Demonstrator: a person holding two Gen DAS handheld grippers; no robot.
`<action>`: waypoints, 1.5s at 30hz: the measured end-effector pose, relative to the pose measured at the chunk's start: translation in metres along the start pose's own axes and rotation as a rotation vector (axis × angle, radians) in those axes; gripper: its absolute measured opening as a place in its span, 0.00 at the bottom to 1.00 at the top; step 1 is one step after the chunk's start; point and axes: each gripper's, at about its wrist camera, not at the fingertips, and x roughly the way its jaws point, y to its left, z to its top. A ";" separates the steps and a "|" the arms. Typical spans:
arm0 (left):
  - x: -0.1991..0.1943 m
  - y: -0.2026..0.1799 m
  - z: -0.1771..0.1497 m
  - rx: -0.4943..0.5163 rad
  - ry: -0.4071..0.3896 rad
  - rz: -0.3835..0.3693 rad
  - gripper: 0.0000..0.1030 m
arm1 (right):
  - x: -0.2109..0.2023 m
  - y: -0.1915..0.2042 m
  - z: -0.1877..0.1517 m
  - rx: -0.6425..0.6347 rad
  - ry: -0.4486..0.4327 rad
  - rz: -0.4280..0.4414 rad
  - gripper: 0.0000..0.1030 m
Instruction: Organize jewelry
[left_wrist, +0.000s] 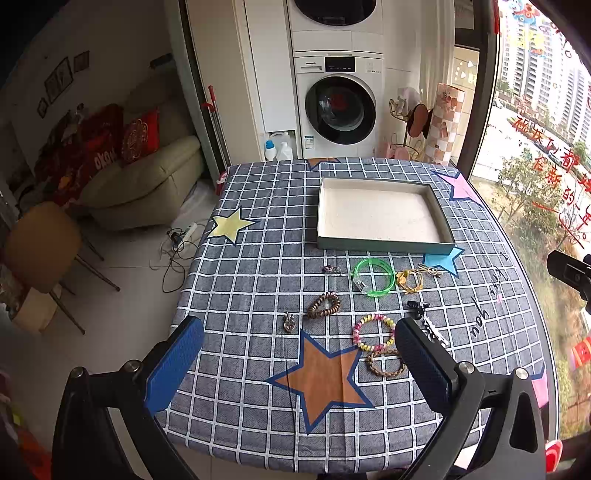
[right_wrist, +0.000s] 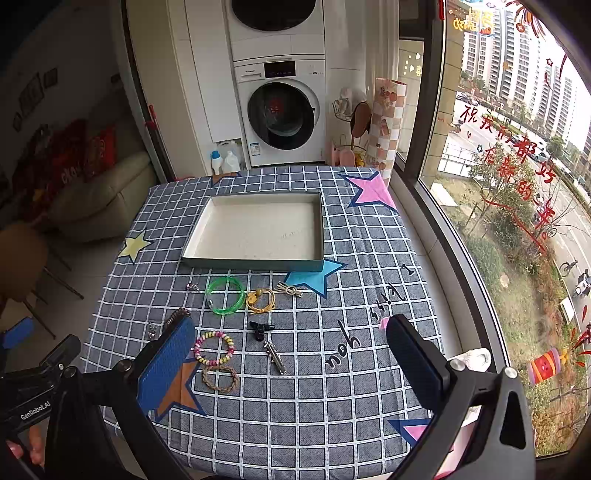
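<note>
Jewelry (right_wrist: 225, 295) is lying scattered just before the tray (right_wrist: 255, 263), both grippers (left_wrist: 299, 363) (right_wrist: 291, 363) hovering wide, holding nothing.

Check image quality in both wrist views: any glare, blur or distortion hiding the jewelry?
Left wrist: strong fisheye bending, bright window, yet green bangle and tray stay sharp. Right wrist: same curvature, dim room at left, silver clip crisp, no glare on it.

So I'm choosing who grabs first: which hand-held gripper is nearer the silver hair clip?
Right. The silver hair clip lies between the right hand-held gripper fingers; the left hand-held gripper sits left of it.
</note>
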 end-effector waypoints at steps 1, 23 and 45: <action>0.000 0.000 0.000 0.000 0.000 0.000 1.00 | 0.001 0.000 0.000 0.000 0.001 0.000 1.00; 0.085 0.033 -0.026 -0.095 0.262 -0.011 1.00 | 0.042 -0.008 -0.016 0.005 0.168 0.006 1.00; 0.235 0.034 -0.034 -0.001 0.382 -0.024 0.98 | 0.209 0.004 -0.067 -0.032 0.501 0.036 1.00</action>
